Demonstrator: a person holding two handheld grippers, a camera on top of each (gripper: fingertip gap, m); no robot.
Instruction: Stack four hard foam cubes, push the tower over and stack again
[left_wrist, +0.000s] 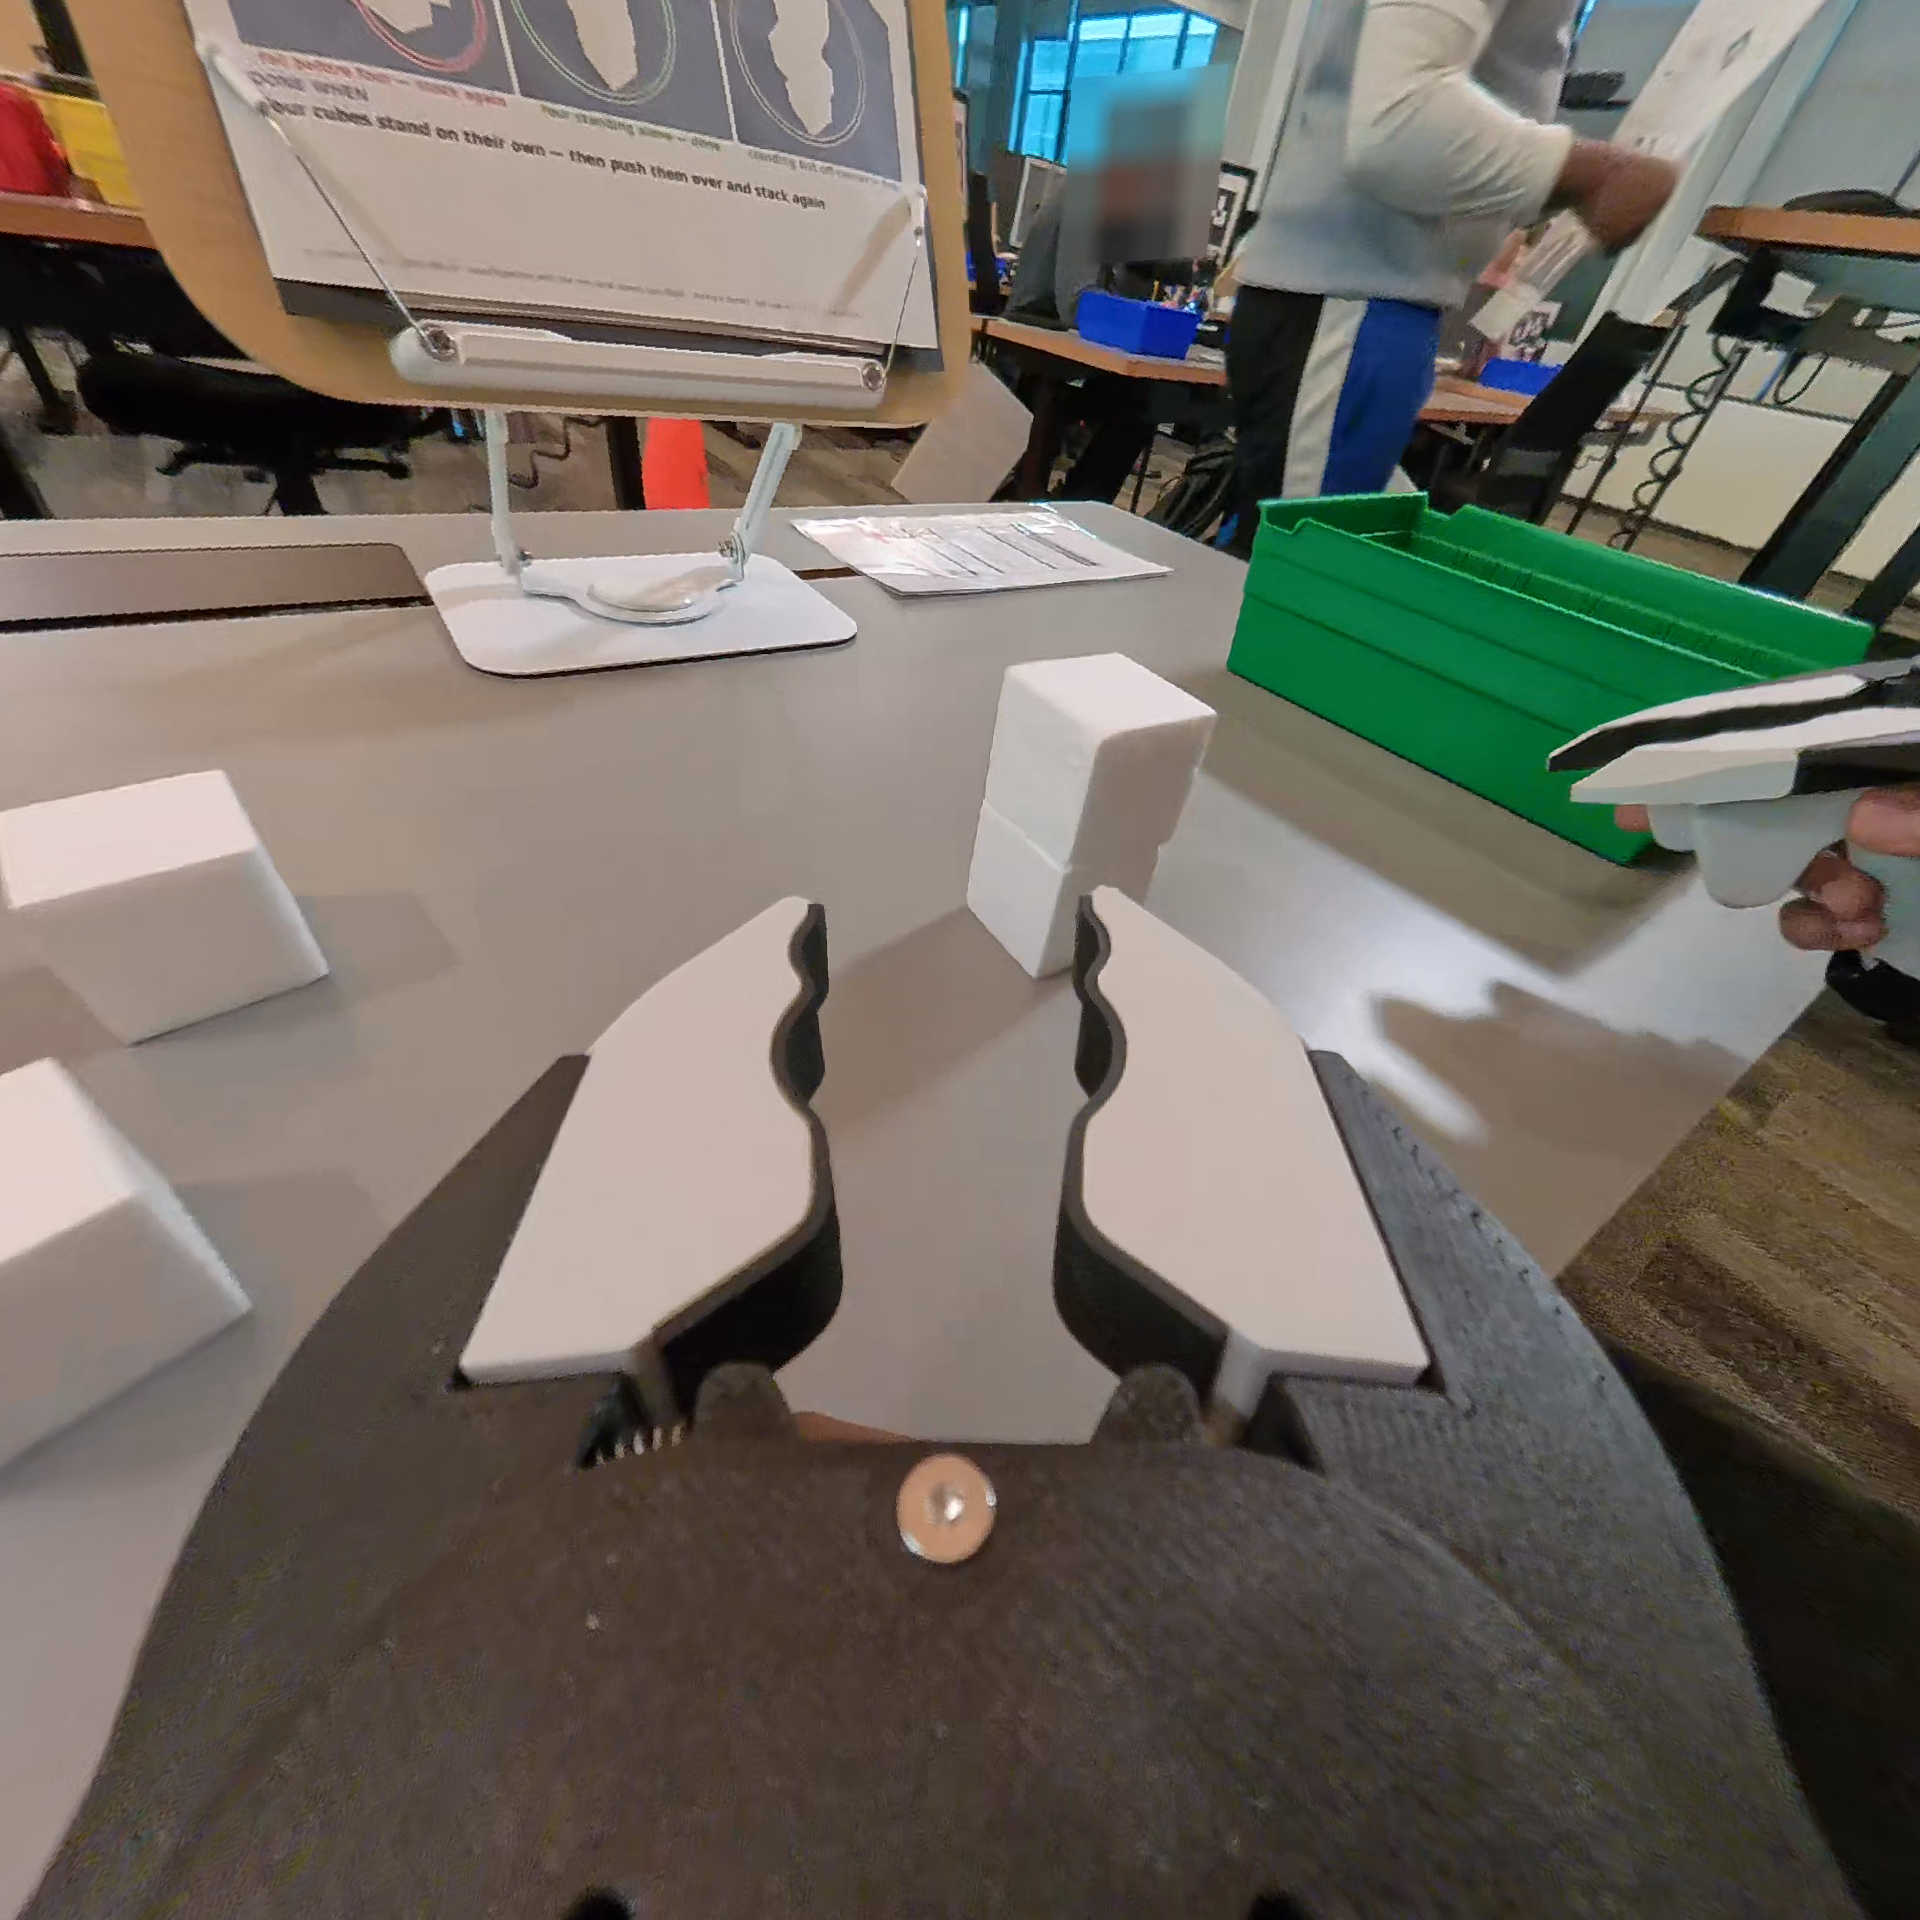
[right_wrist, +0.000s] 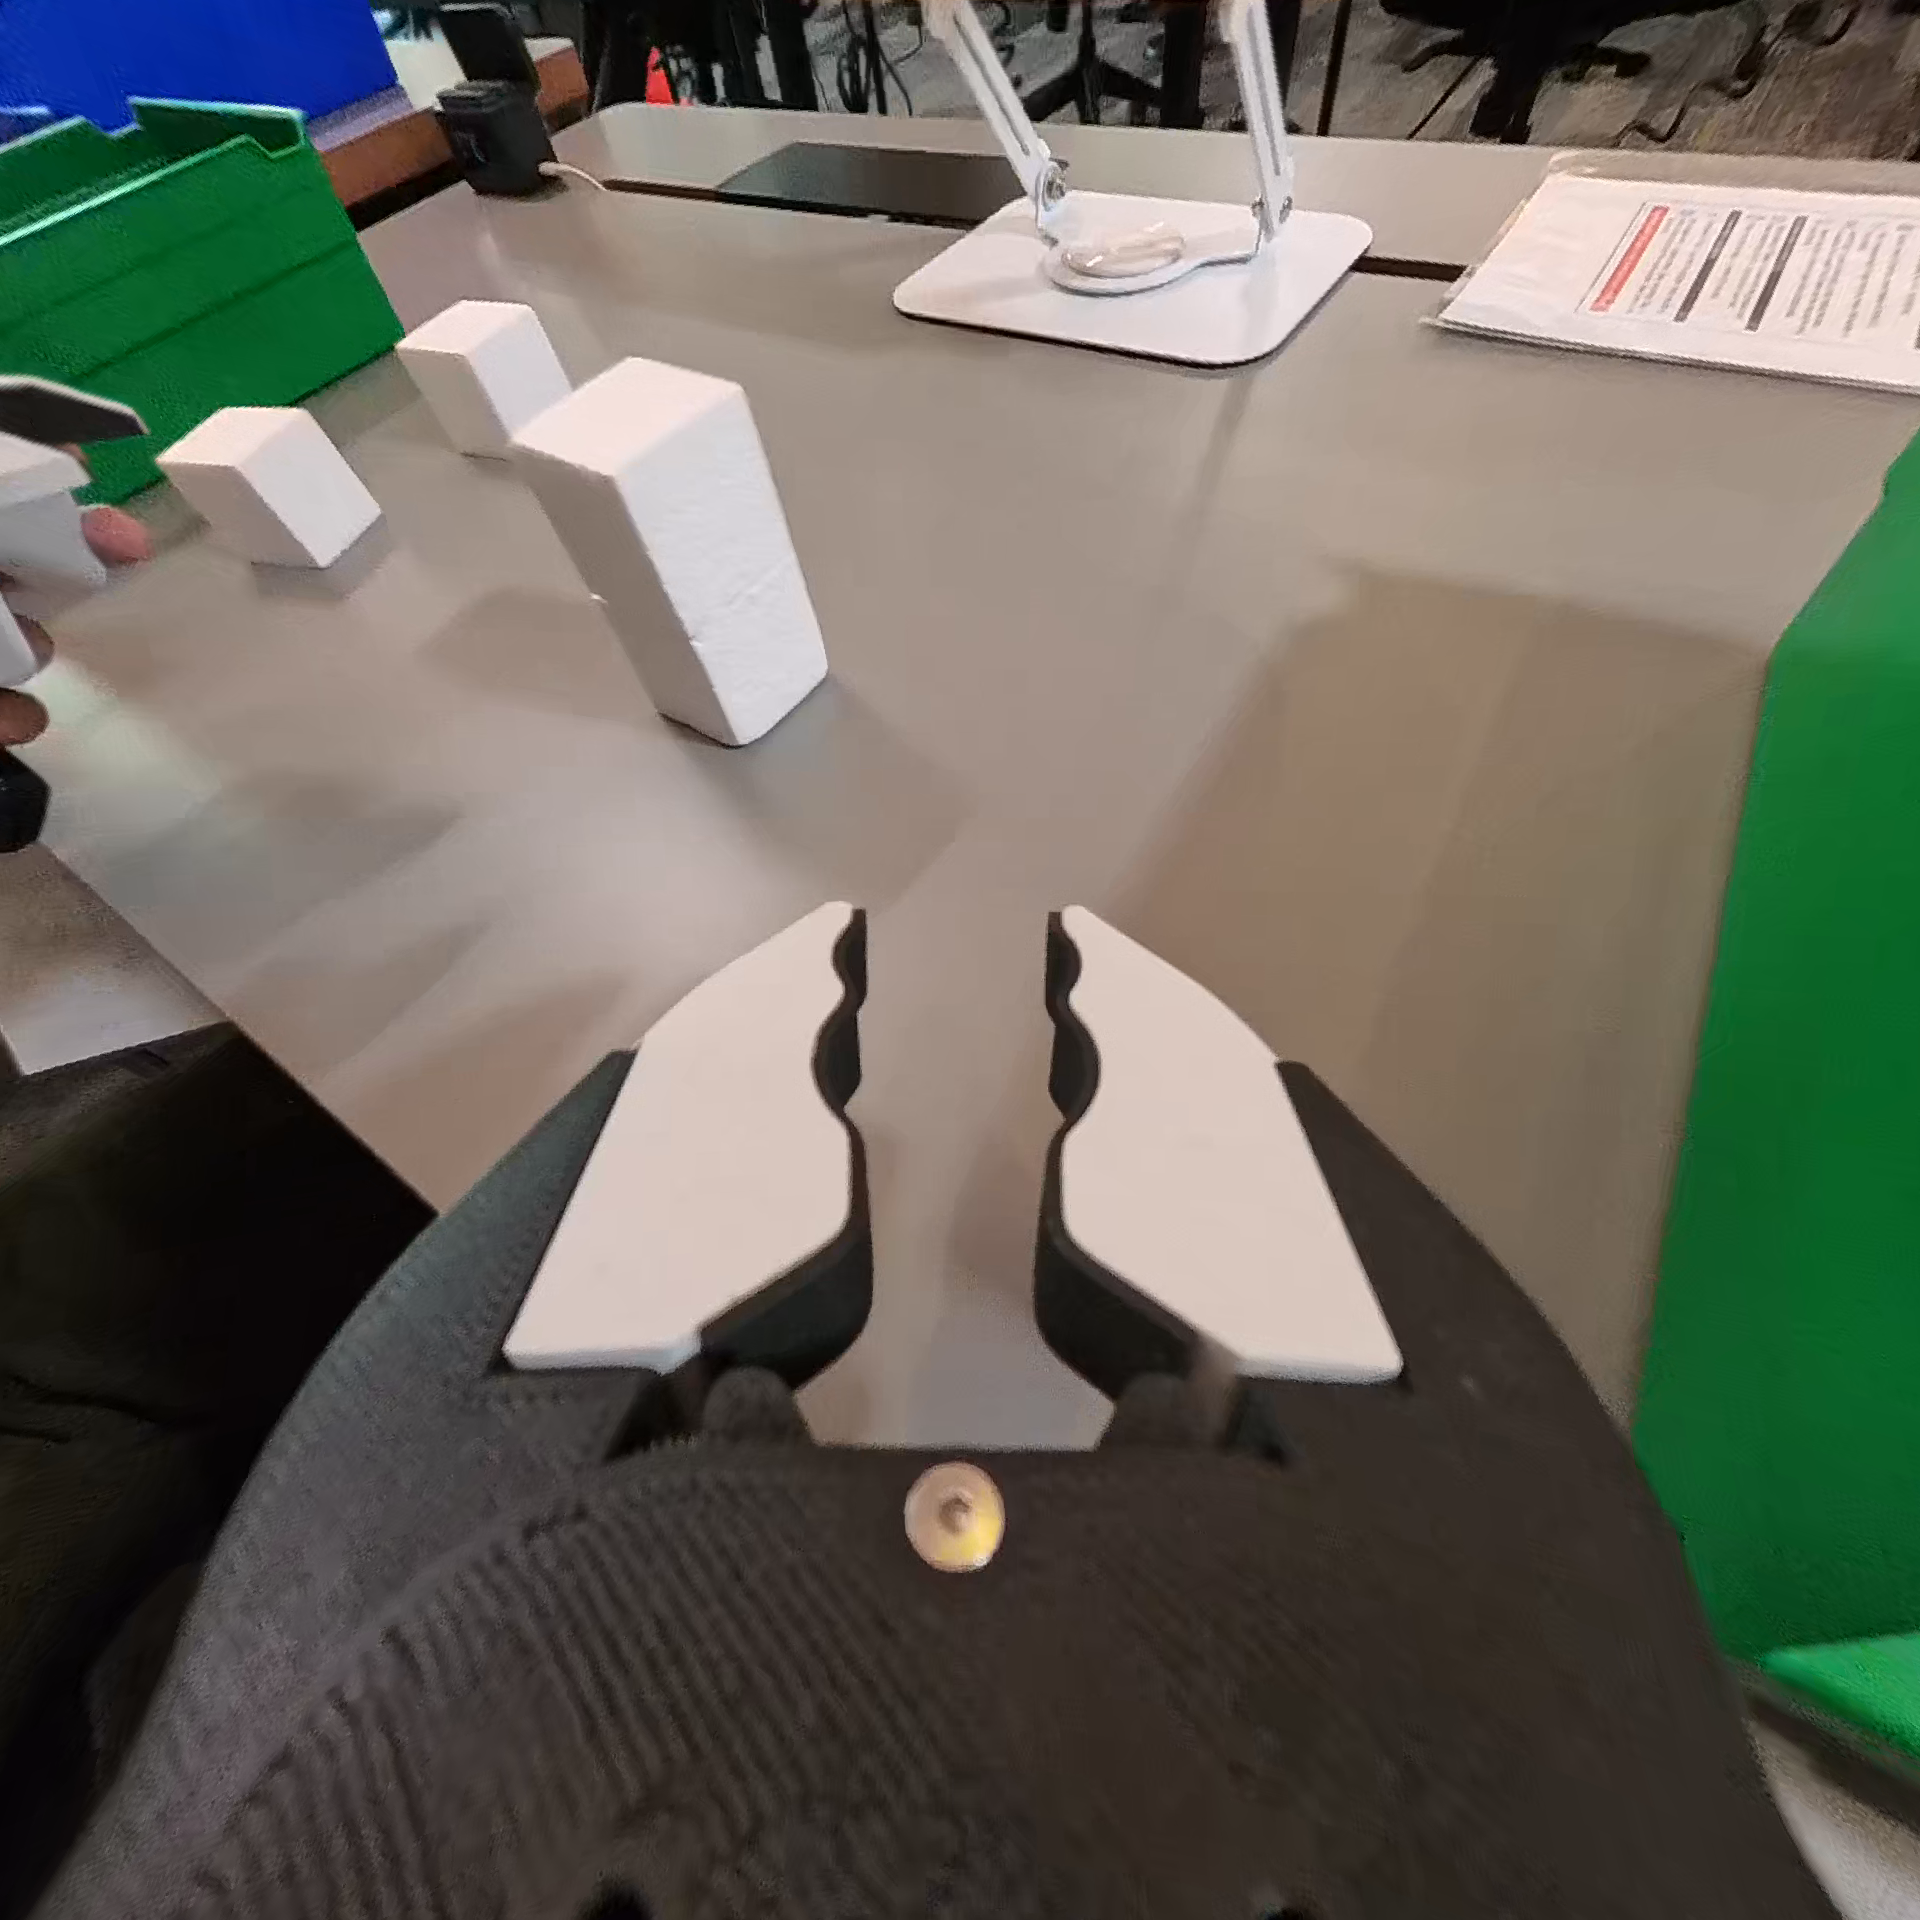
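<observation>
Two white foam cubes stand stacked as a short tower (left_wrist: 1081, 810) on the grey table (left_wrist: 623, 790); the tower also shows in the right wrist view (right_wrist: 686, 551). Two loose white cubes lie to the left: one farther (left_wrist: 156, 899) and one nearer (left_wrist: 73, 1247). In the right wrist view they sit behind the tower, one (right_wrist: 272, 485) nearer than the other (right_wrist: 483, 374). My left gripper (left_wrist: 951, 914) is open and empty, just in front of the tower's base. My right gripper (right_wrist: 954, 920) is open and empty, well to the right of the tower; it shows at the right edge of the left wrist view (left_wrist: 1745, 753).
A white document stand (left_wrist: 644, 613) holding an instruction sheet is at the back. A green bin (left_wrist: 1507, 665) sits at the right, another green bin (right_wrist: 177, 260) at the left. A printed sheet (right_wrist: 1704, 275) lies at the back. A person stands behind the table. The table edge runs along the right (left_wrist: 1662, 1174). One gripper's finger ends stand about 30 cm off the other's.
</observation>
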